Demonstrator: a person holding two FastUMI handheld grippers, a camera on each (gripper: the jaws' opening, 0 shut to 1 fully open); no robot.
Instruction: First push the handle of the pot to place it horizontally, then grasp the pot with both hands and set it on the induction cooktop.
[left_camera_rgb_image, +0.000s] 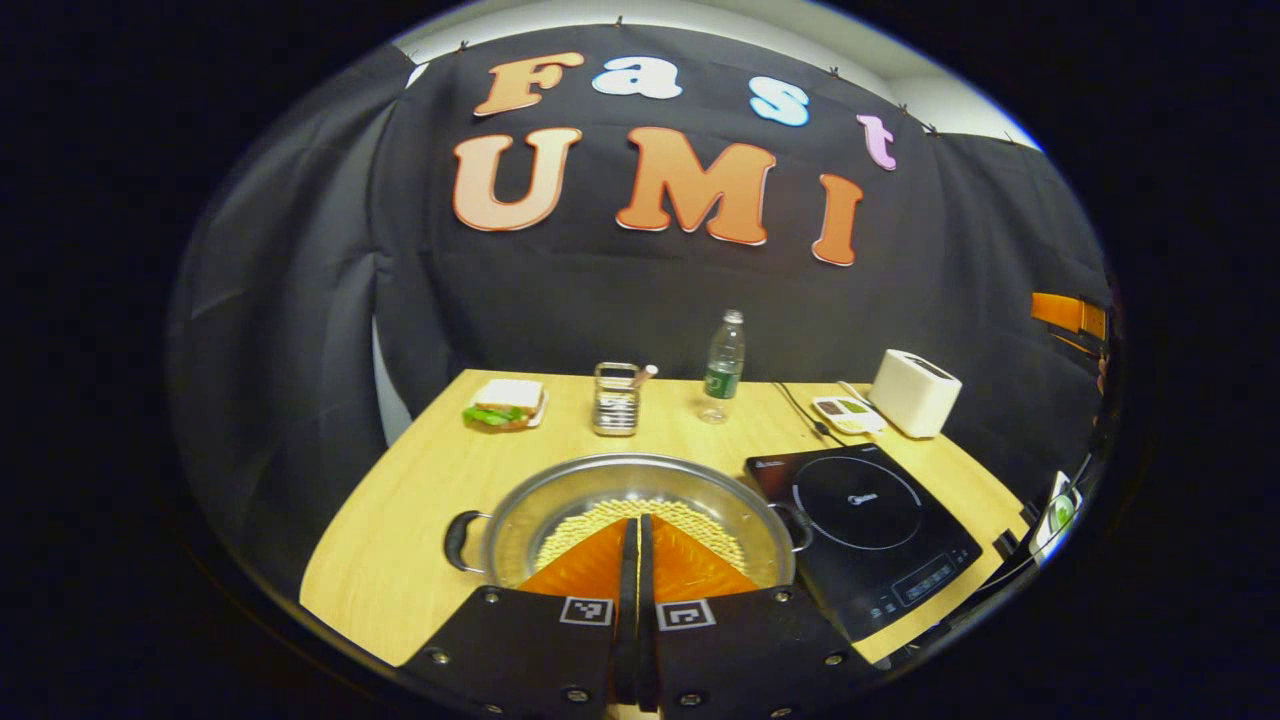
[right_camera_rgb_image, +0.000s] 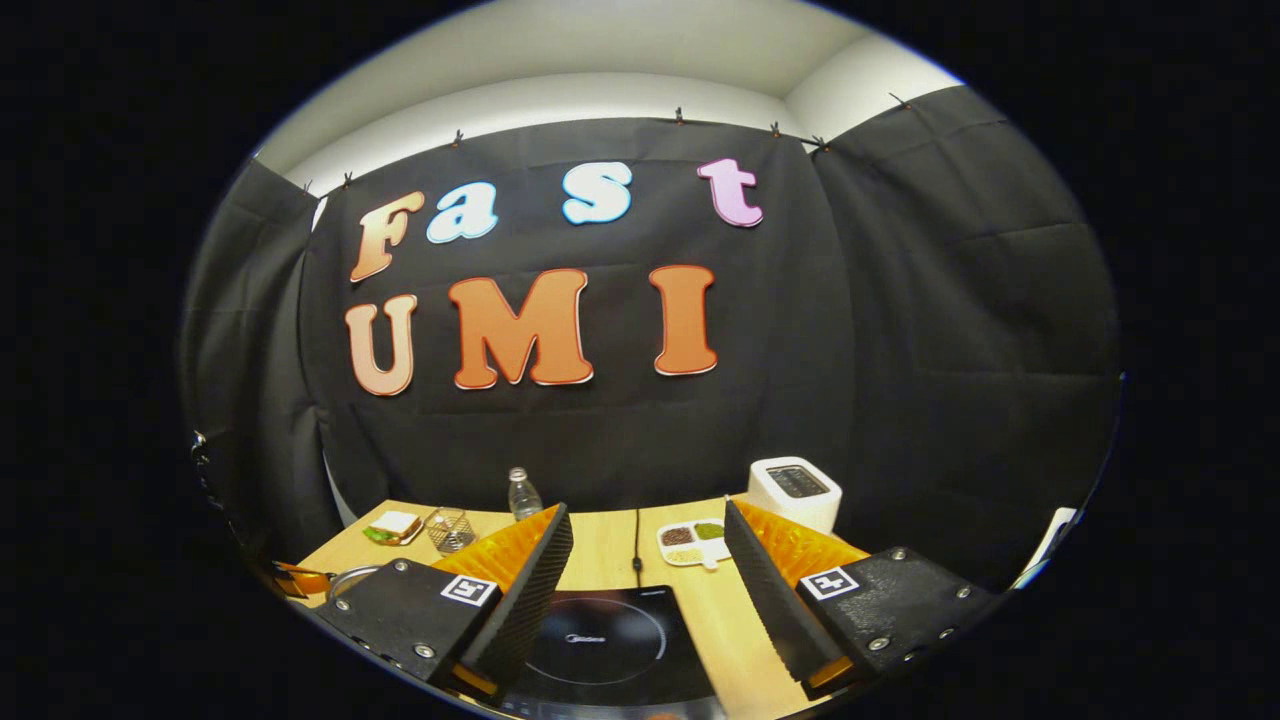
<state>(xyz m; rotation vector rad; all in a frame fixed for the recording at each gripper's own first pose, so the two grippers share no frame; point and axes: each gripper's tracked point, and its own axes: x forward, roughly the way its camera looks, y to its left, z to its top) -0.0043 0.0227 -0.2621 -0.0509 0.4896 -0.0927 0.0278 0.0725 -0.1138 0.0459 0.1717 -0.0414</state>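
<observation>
We judge the handles already level, yet the pot (left_camera_rgb_image: 640, 515) sits on the bench (left_camera_rgb_image: 400, 520) left of the cooktop (left_camera_rgb_image: 865, 525), ungrasped: left claw (left_camera_rgb_image: 637, 560) closed empty, right claw (right_camera_rgb_image: 645, 580) wide open.

Plenty of bare wood in front of the round steel pot (left_camera_rgb_image: 640, 500) and off its left handle. Its right handle sits right up against the flat black induction cooktop (left_camera_rgb_image: 865, 520). Behind the pot, wire basket (left_camera_rgb_image: 616, 398) and clear plastic bottle (left_camera_rgb_image: 723, 368) block the back.
</observation>
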